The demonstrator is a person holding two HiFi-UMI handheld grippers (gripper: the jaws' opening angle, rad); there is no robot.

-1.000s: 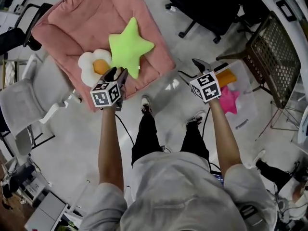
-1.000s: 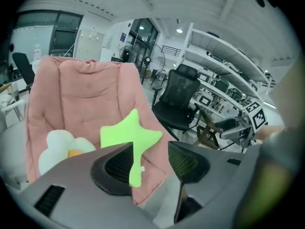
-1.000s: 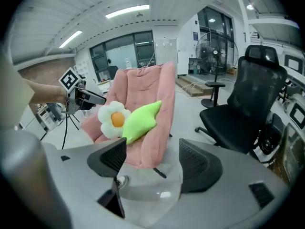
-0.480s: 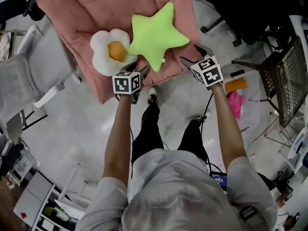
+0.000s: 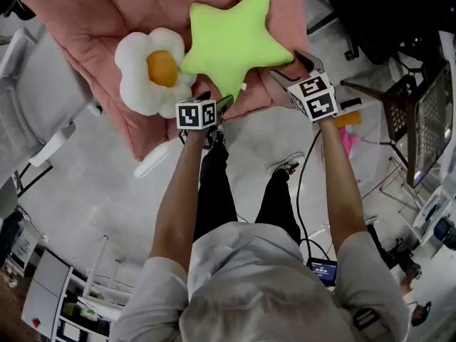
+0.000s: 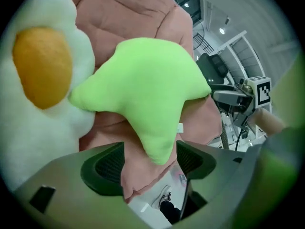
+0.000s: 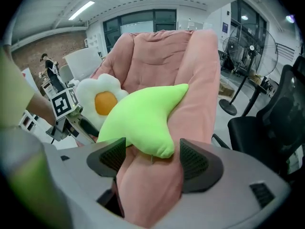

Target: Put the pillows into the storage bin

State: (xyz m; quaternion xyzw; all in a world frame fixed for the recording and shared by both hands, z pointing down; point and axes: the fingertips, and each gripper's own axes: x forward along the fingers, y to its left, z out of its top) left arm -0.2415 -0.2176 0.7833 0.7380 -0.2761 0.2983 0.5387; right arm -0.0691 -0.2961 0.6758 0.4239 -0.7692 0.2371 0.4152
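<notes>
On the pink cushion (image 5: 85,27), my left tongs (image 5: 216,100) have dropped and just opened round one point of the star pillow (image 5: 235,38); right tongs (image 5: 293,68), also apart, straddle another; grasp next.

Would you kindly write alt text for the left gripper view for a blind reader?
The left gripper, jaws just opened, straddles one point of a green star pillow on a pink cushion; a fried-egg pillow lies at the left.
</notes>
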